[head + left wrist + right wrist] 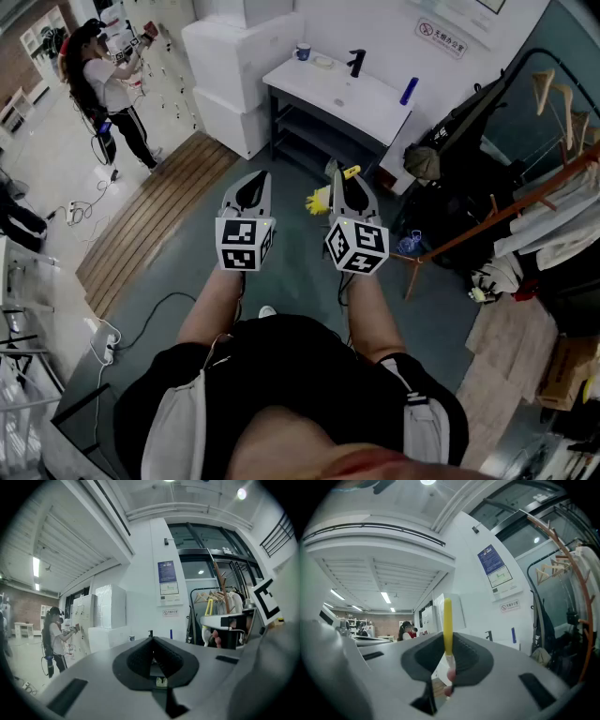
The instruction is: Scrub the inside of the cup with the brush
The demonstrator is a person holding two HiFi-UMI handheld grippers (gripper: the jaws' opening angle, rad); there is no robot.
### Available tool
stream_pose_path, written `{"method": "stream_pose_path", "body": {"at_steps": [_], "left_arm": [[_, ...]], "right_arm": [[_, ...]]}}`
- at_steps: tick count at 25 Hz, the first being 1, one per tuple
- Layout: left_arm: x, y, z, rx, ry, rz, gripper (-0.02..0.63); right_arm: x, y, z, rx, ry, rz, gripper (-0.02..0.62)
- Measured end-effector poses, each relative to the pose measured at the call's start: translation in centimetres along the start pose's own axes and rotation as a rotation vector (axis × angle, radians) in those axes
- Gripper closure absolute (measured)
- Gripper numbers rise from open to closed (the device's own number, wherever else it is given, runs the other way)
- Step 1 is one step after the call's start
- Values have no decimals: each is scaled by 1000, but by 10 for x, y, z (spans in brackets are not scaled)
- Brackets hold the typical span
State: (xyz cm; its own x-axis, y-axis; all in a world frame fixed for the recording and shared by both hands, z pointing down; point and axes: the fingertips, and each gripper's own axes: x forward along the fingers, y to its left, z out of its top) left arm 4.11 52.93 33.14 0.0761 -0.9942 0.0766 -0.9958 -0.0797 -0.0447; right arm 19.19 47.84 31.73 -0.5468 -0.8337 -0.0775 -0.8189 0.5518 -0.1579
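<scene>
The right gripper (449, 656) is clamping the yellow brush (447, 620) upright; the left gripper (152, 660), jaws closed, is carrying nothing; the blue cup (302, 52) is sitting well ahead on the tabletop (361, 98).

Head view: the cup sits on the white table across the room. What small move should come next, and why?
Probably walk toward the white table, bringing both grippers within reach of the cup. The right gripper is shut on the yellow brush, so the tool is in hand. The left gripper is shut with nothing between its jaws, and the cup stands far off, untouched.
</scene>
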Motion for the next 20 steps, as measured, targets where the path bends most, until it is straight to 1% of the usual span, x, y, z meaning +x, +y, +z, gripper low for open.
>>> {"method": "stream_pose_path", "body": {"at_steps": [6,13,20], "left_arm": [[-12,-2,8,20,-25,15,592],[-21,6,5,0,-16,23,592],[-13,15,-1,1,-1,7,592]], "right_arm": [[-4,13,4,-9,-9,28,540],[-5,28,2,-19,-5,45,540],[4,34,-6,-16,8,39,540]]}}
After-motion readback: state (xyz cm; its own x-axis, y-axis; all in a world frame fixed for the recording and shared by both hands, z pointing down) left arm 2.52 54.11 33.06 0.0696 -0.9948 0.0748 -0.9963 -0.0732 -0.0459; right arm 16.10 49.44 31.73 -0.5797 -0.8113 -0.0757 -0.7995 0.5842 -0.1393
